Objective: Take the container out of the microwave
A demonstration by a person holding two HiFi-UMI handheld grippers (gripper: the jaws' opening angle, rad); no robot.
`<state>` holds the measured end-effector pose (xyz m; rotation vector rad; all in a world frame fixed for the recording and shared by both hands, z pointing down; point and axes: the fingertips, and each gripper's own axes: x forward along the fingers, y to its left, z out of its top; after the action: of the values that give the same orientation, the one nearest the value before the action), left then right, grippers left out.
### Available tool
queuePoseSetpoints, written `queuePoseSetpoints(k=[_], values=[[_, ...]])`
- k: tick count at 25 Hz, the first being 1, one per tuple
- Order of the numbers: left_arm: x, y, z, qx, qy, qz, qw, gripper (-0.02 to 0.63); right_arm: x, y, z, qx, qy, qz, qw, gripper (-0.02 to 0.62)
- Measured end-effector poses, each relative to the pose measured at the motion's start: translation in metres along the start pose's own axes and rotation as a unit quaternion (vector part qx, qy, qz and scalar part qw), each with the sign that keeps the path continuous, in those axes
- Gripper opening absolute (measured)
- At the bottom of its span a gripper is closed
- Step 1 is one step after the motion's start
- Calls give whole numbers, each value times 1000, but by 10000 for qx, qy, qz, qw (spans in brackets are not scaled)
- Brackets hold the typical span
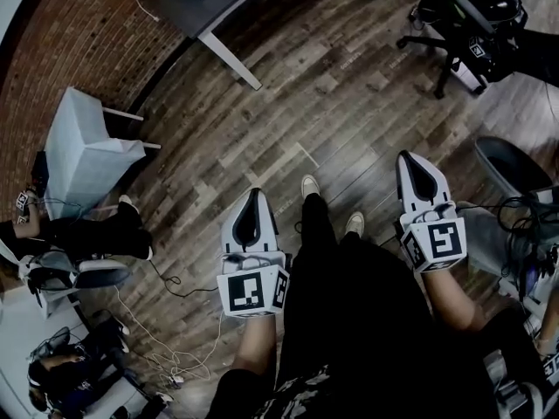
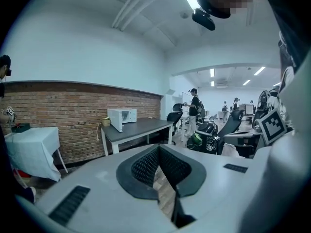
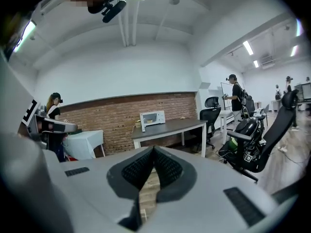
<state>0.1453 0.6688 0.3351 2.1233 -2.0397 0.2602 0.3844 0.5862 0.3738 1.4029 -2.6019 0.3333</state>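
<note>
Microwave [image 3: 152, 117]: on table [image 3: 176, 126], long side along brick wall [image 3: 109, 118], door facing room. Left gripper [image 2: 158, 148], right gripper [image 3: 153, 149]: clenched, empty.

- We see pale grey-white shells on the left gripper [image 1: 254, 192] and the right gripper [image 1: 404, 155].
- We find their pads [image 2: 146, 166] black, with a fine grid texture.
- We see black squares on white on each cube [image 1: 251, 291].
- We see a floor [image 1: 349, 85] of brown wood planks streaked with grey.
- We see a wall [image 2: 73, 110] of red-brown brick below and plain white above.
- We see a white microwave [image 3: 152, 117].
- We see a table [image 3: 170, 126] with a dark grey top and white legs.
- We see a pale bluish-white cloth [image 1: 83, 151].
- We see a black chair [image 3: 277, 127].
- We see black trousers [image 1: 367, 321] and pale shoes [image 1: 309, 186].
</note>
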Motion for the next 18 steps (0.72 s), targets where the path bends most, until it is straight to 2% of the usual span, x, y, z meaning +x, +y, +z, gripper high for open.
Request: queuePoseSetpoints(k=[3, 9, 18], values=[[25, 6, 6, -37, -98, -152, 9998, 8, 9, -3, 2, 12, 147, -138, 9998, 63], [78, 41, 28, -54, -231, -418, 9988, 8, 51, -3, 29, -196, 34, -390, 9990, 63], [140, 101, 54, 130, -397, -802, 9959, 8, 116, 17, 59, -180, -107, -771, 9968, 63]])
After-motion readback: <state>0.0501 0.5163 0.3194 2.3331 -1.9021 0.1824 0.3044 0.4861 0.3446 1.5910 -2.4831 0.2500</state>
